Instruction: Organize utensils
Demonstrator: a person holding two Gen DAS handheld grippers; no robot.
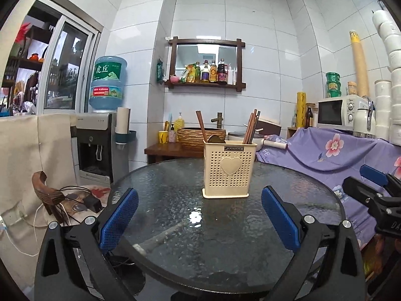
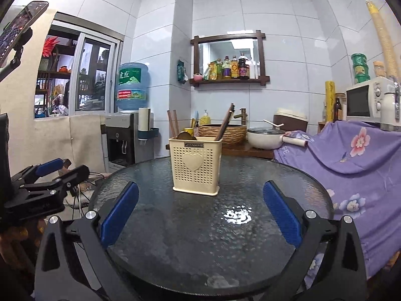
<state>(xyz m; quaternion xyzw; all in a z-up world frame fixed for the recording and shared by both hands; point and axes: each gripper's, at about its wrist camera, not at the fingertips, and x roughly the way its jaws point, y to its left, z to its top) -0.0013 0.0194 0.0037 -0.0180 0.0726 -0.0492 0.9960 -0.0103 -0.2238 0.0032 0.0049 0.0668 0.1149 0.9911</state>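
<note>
A cream perforated utensil holder (image 1: 229, 169) stands upright on the round glass table (image 1: 175, 238), ahead of both grippers and well clear of their pads. Brown chopsticks (image 1: 252, 126) and a wooden spoon (image 1: 201, 125) stick up from it. The left gripper (image 1: 199, 217) hangs released, jaws wide with nothing between them. The right gripper (image 2: 200, 214) is likewise spread and empty.

Round table (image 1: 175, 200) of dark, rippled glass, glossy with glare; cream plastic holder (image 1: 229, 169), matt and perforated, holding brown wooden chopsticks (image 1: 251, 126); tongs (image 1: 199, 215) of matt black plastic with blue textured pads (image 1: 120, 215); soft purple floral cloth (image 1: 351, 155); shiny white wall tiles (image 1: 250, 5)
</note>
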